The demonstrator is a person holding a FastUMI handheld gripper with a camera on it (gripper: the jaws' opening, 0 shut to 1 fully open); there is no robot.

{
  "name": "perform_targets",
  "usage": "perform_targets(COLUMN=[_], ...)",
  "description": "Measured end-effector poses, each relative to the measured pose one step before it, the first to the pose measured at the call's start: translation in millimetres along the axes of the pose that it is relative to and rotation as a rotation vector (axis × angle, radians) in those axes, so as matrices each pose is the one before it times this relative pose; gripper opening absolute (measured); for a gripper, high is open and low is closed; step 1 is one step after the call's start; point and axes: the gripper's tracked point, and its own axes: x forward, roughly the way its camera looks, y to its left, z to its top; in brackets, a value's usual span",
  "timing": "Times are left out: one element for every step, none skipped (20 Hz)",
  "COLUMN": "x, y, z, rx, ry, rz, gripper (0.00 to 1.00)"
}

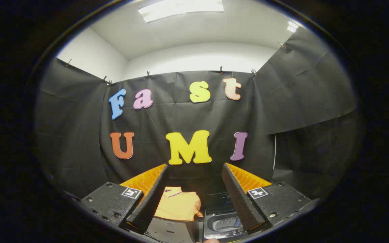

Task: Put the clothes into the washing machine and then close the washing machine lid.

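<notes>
Clothes (179, 205) lie between the spread tongs (194, 189), beside washing machine (224, 222).

Open gap between fingers, low clutter ahead

hand-held gripper (194, 199) held high with fingers spread wide and nothing between the pads, so the lane straight ahead is free up to the black cloth wall (187, 118), which closes off the far side and both flanks. Below the gap: folded orange garment (179, 206) lies just ahead of the left finger, washing machine (223, 219) sits just beside it under the right finger, lid up, drum opening exposed and reachable from above. Raised lid (218, 201) stands behind the opening, probably limiting approach from the back; view too dark to be sure.
</notes>
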Motion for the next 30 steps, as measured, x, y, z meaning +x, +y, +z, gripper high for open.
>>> perform_targets(x=[2.74,3.21,2.99,3.1,2.6,3.34,4.63,5.4,7.56,7.81,6.02,8.07,8.18,8.68,8.55,10.38,11.47,12.91,14.14,14.23,14.86,14.95,16.21,14.72,14.45,14.15,16.16,14.65,17.08,14.76], y=[5.4,6.47,7.3,9.1,9.56,11.2,11.44,10.32,7.73,8.28,11.34,9.33,8.64,7.96,5.43,4.34,5.04,4.76,5.92,4.99,2.51,2.18,3.16,1.12,2.02,-1.39,-6.31,-8.03,-3.92,-3.03], z=[-1.92,-2.24,-4.46,-1.57,-5.85,-4.68,-3.76,-2.77,-3.78,-4.25,-4.7,-2.37,-5.32,-4.39,-4.24,-3.23,-1.92,-4.46,-7.5,-6.63,-6.85,-5.37,-4.47,-3.33,-1.85,-0.36,-3.53,-4.74,-4.76,-5.24], rx=[-0.00268,-0.0052,-0.0073,-0.00753,-0.01039,-0.00337,0.00586,0.00831,0.00555,0.00419,0.00723,0.01195,0.01019,0.00647,-0.00151,-0.00409,0.00015,0.00267,0.00315,0.00008,-0.00494,-0.00416,-0.00138,0.00273,0.00599,0.00581,0.00035,0.00211,0.0048,0.0121], ry=[0.00618,0.01263,0.00837,0.0091,0.01432,0.01387,0.01271,0.01116,0.01546,0.01954,0.01867,0.02213,0.03149,0.03258,0.03188,0.02831,0.02784,0.03698,0.0466,0.05246,0.0556,0.04757,0.04519,0.04784,0.0426,0.04166,0.0507,0.0538,0.05537,0.05794], rz=[-0.00049,-0.001,0.00231,0.00761,0.00424,0.01146,0.00753,0.00268,-0.0058,0.00123,0.01249,0.01202,0.01154,0.01184,0.00788,0.00502,0.00708,0.00624,0.01055,0.01079,0.00478,0.00994,0.01264,0.01102,0.01349,0.00006,-0.0136,-0.02347,-0.01013,-0.00838], gripper=[0.99,0.99,0.99,0.99,0.99,0.99,0.99,0.99,0.99,0.99,0.99,0.99,0.99,0.99,0.99,1.0,0.99,0.99,0.99,0.99,0.99,0.99,0.99,0.99,0.99,0.99,0.99,0.99,0.99,0.99])
